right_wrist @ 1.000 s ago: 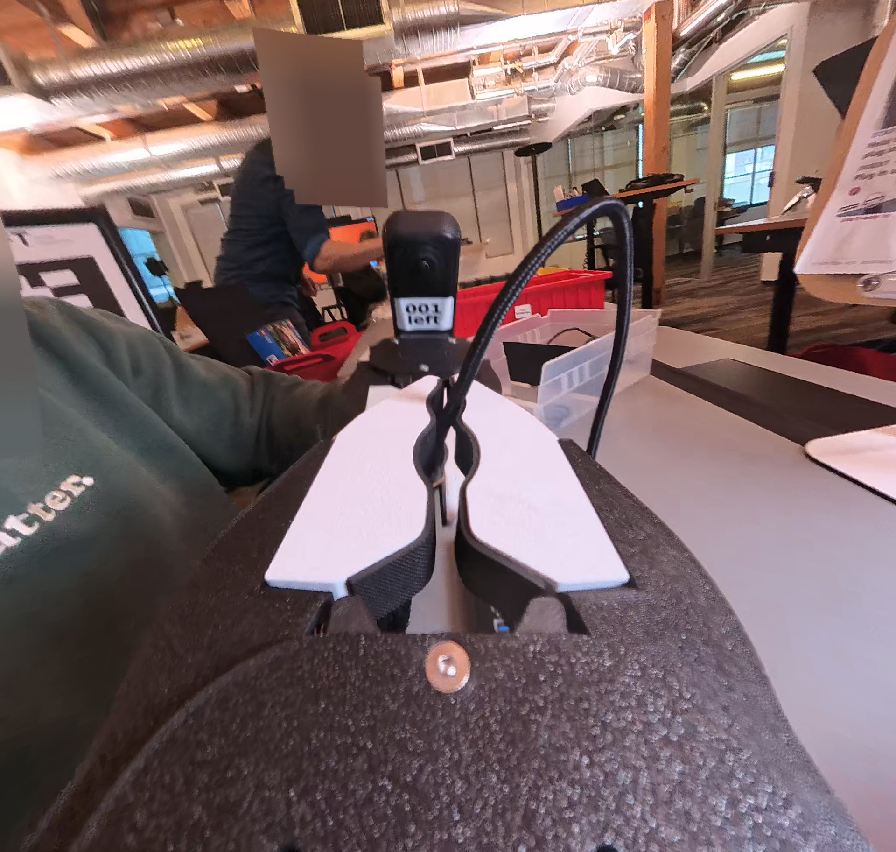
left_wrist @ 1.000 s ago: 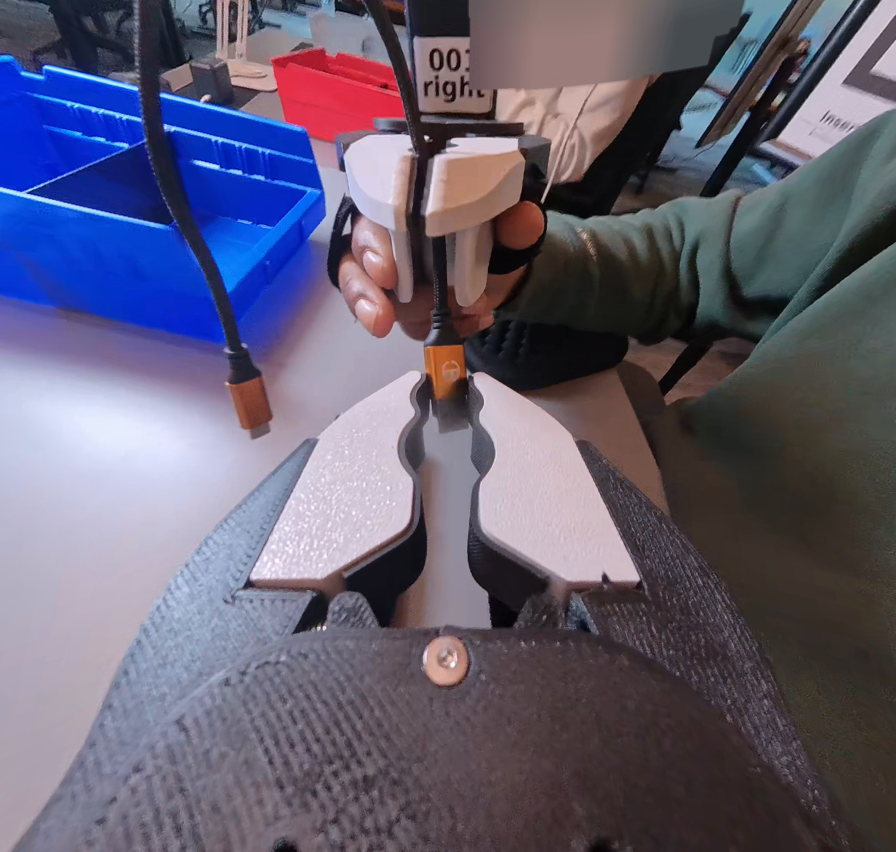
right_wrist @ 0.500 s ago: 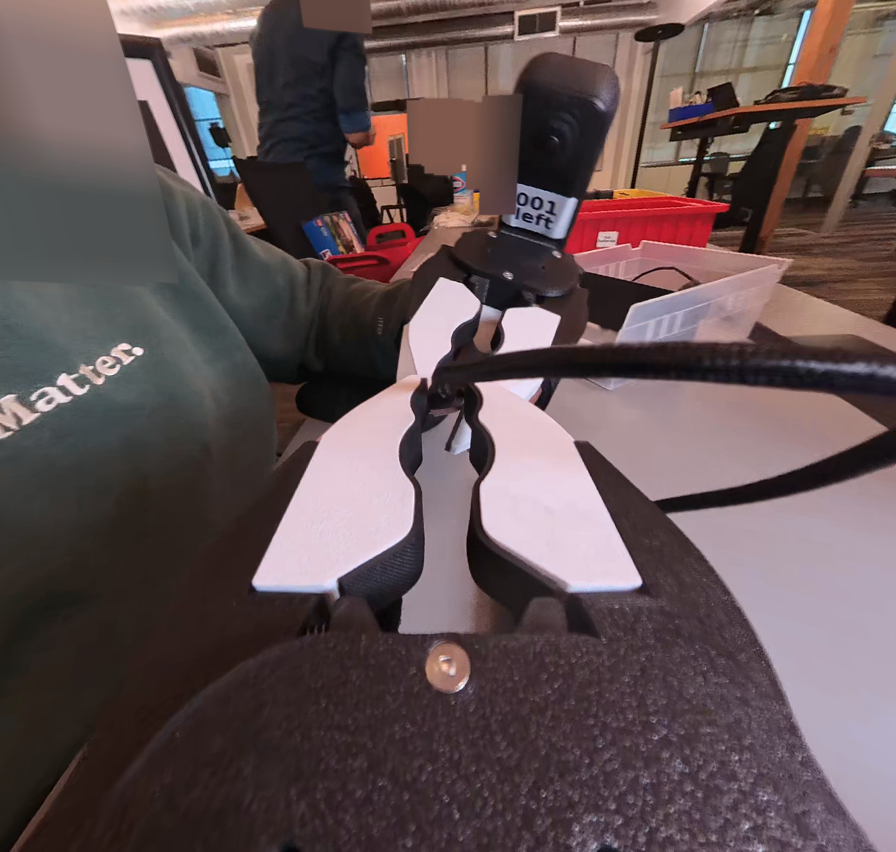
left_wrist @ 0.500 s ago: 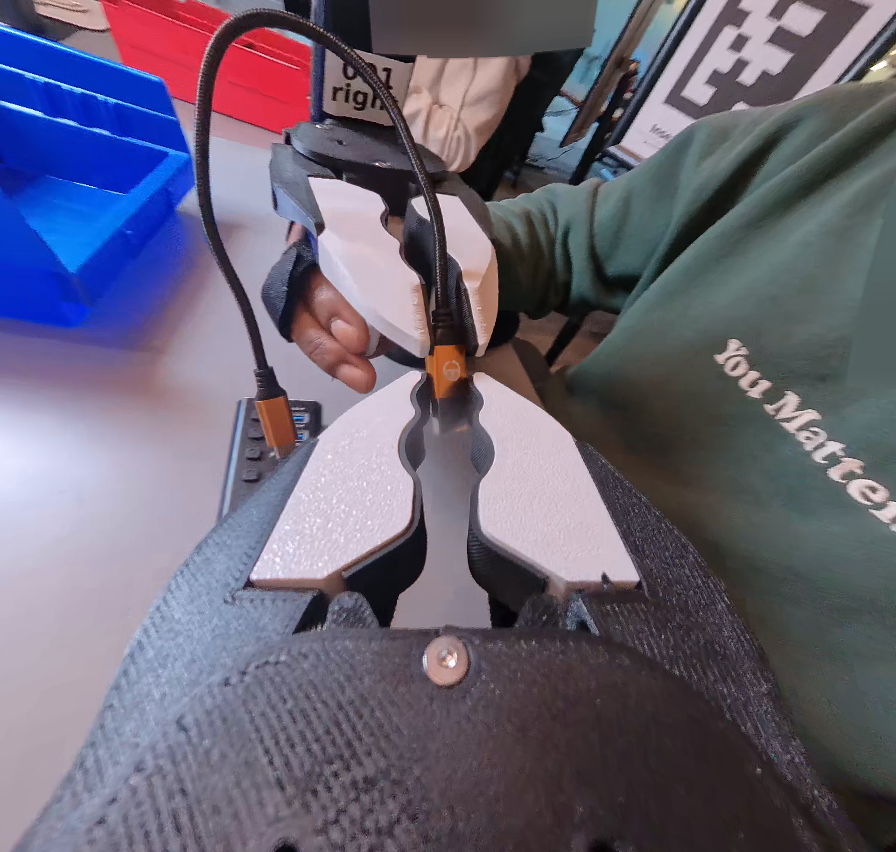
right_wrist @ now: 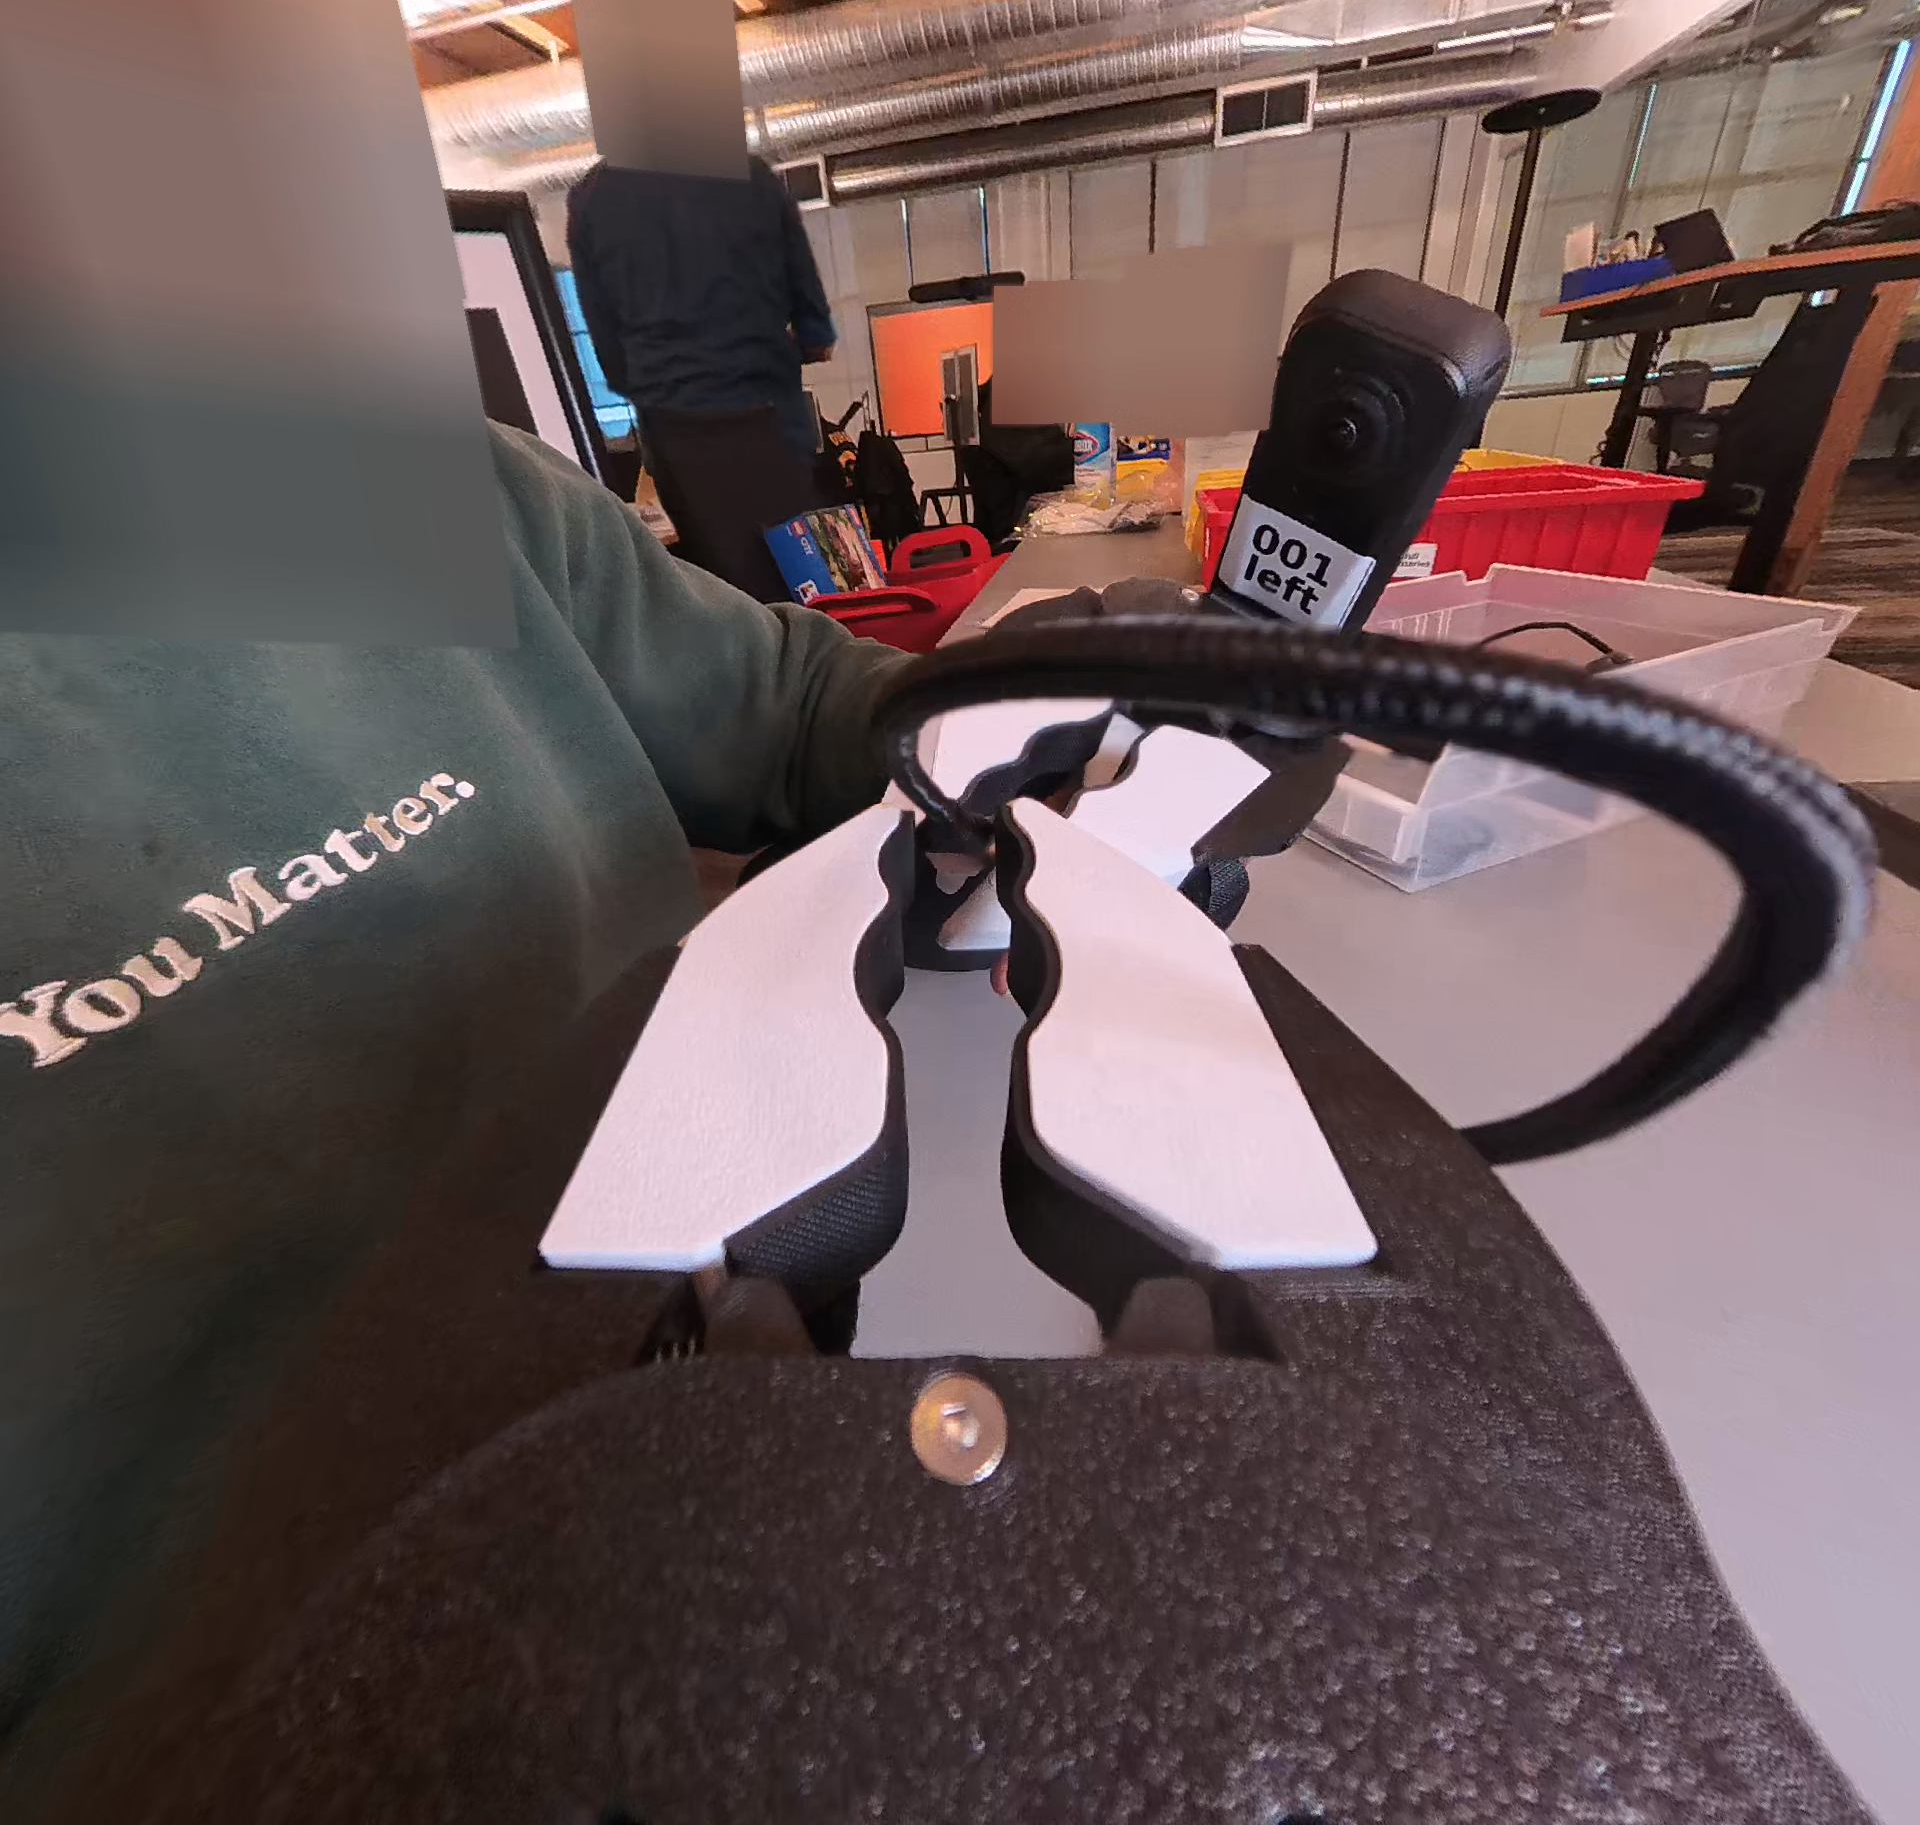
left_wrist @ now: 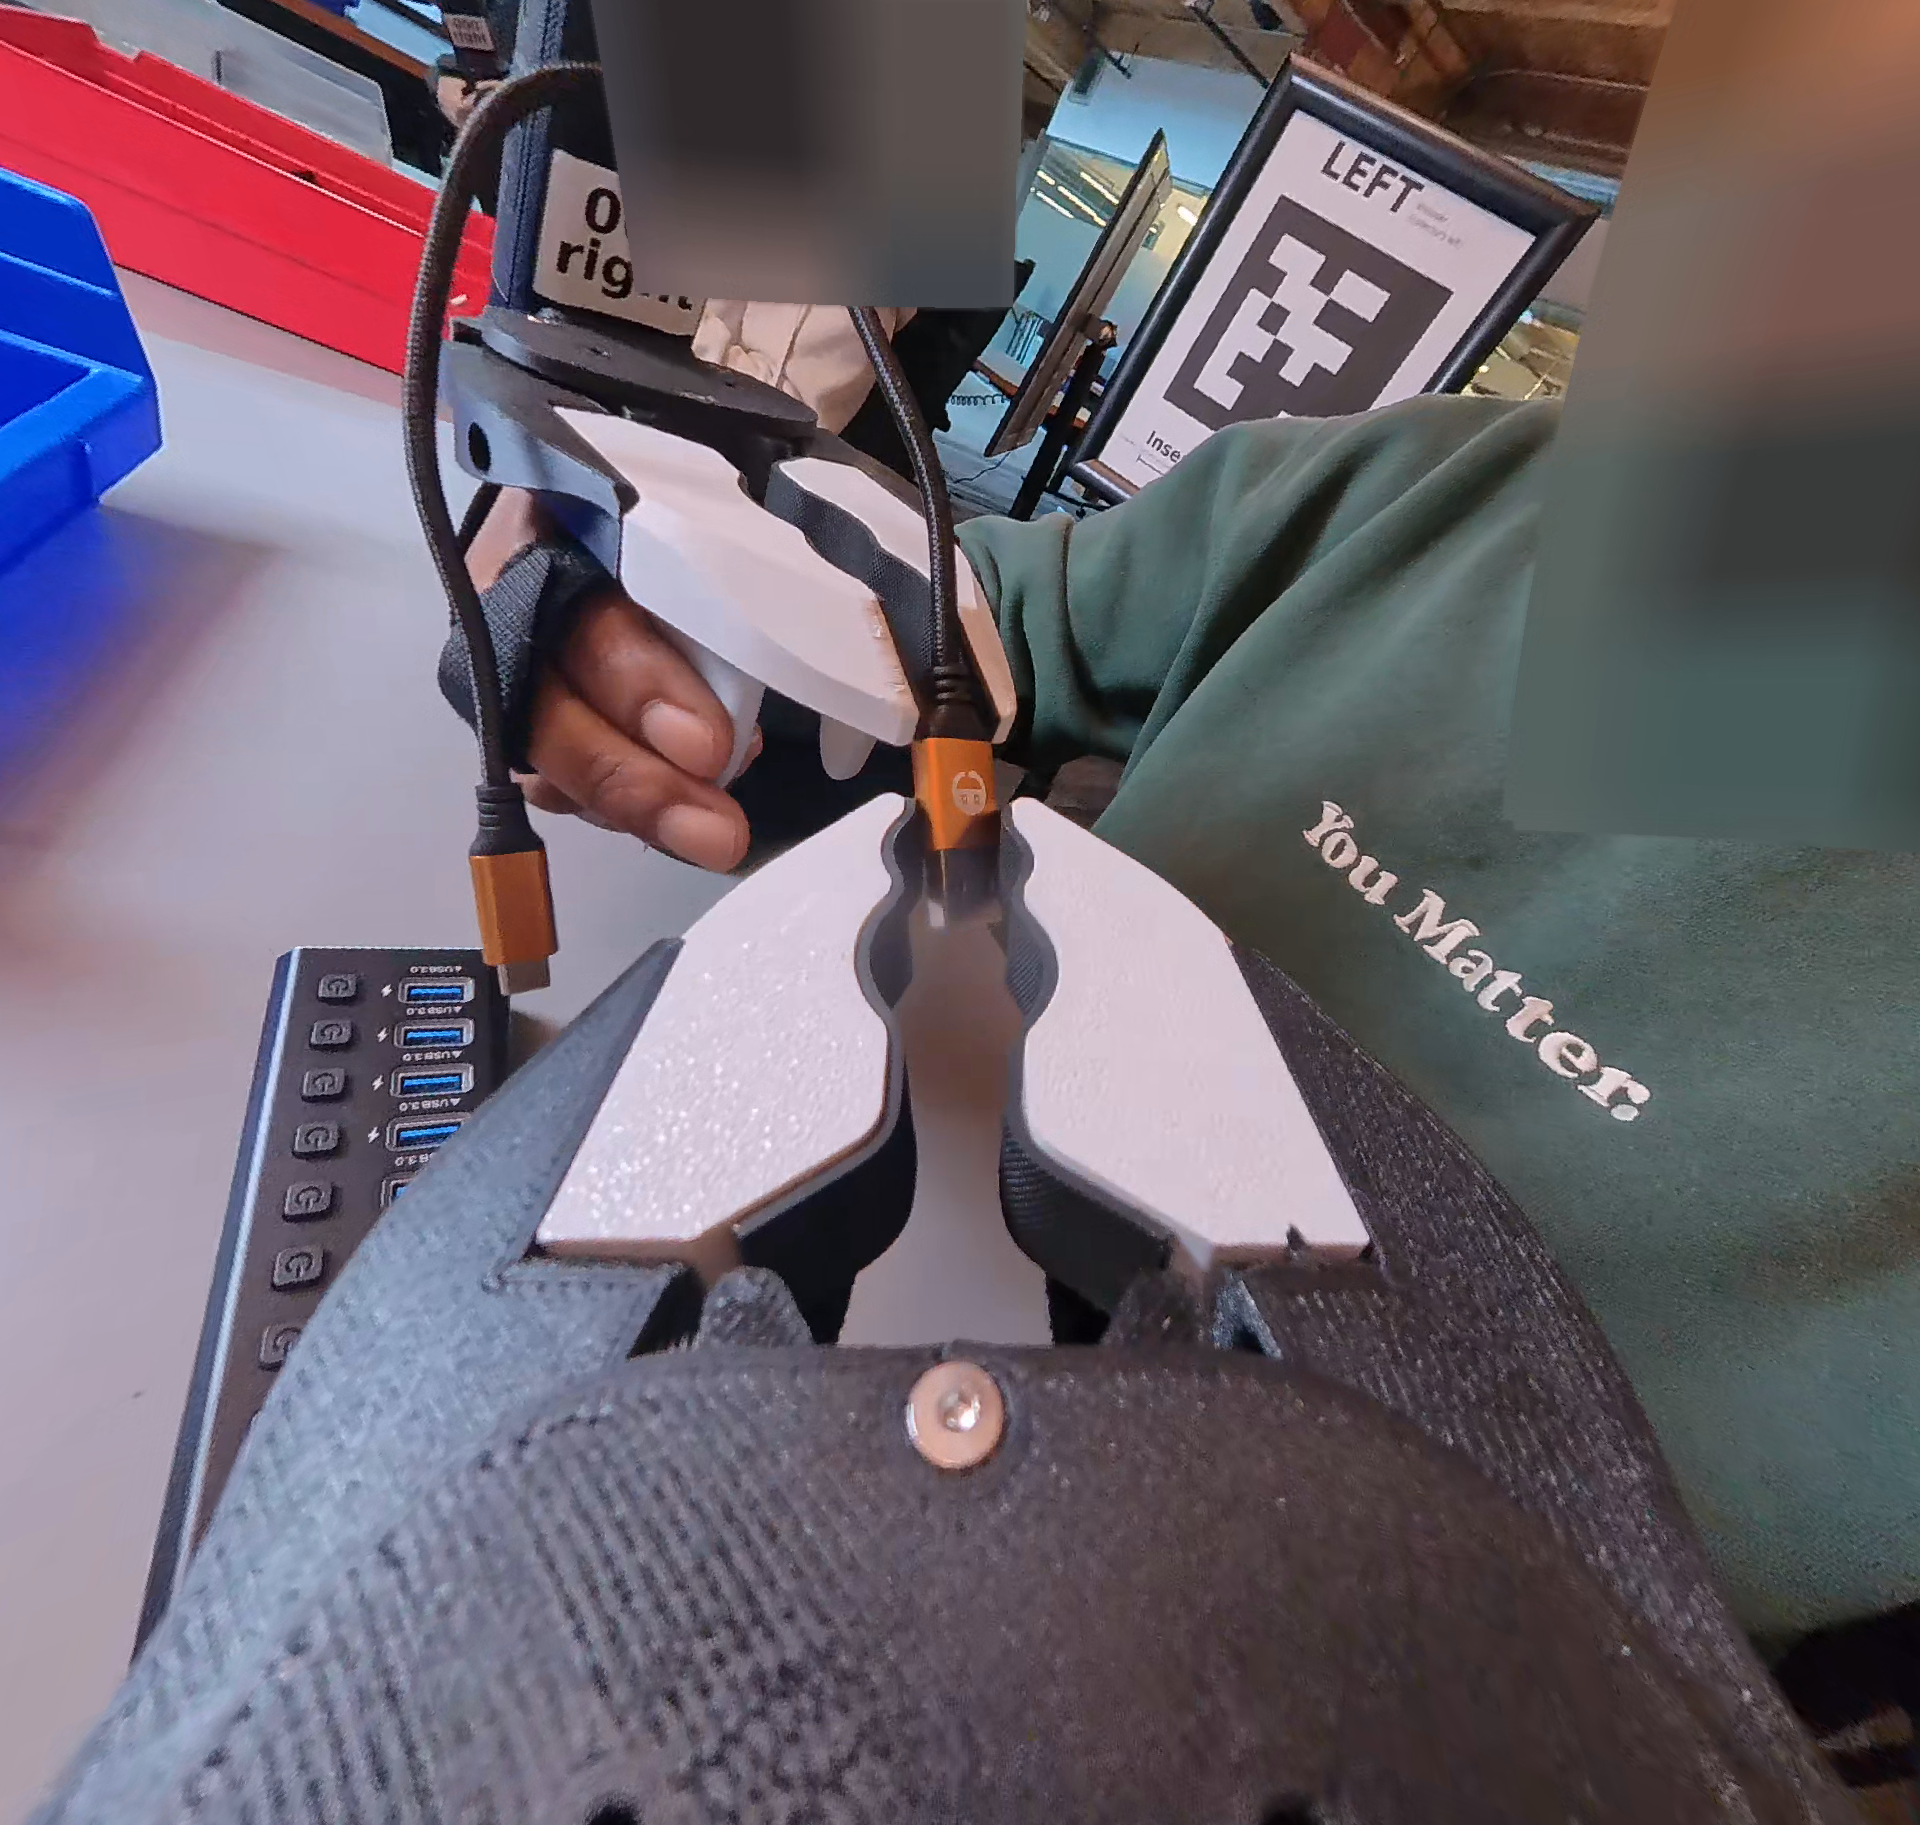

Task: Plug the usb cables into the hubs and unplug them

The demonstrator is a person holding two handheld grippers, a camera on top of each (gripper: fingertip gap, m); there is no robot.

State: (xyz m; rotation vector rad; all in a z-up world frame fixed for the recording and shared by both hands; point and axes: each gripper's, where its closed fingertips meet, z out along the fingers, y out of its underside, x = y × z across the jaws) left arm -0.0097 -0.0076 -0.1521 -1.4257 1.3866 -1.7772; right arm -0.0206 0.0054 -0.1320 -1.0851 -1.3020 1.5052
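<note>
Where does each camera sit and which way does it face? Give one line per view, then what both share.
Left wrist view: on the left gripper, looking along its fingers, shut on an orange USB plug, over the USB hub toward the right gripper and its hand.
Right wrist view: on the right gripper, facing the left gripper; green sleeve shows.
Shared: the black braided cable, the grey table, both grippers.

An open-plan lab or workshop is being shown: exposed ducts (right_wrist: pixel 1039 40) are running overhead, storage bins (right_wrist: pixel 1538 518) are sitting on the tabletop (right_wrist: pixel 1662 1256), and standing desks (right_wrist: pixel 1745 279) are lining the windows.
</note>
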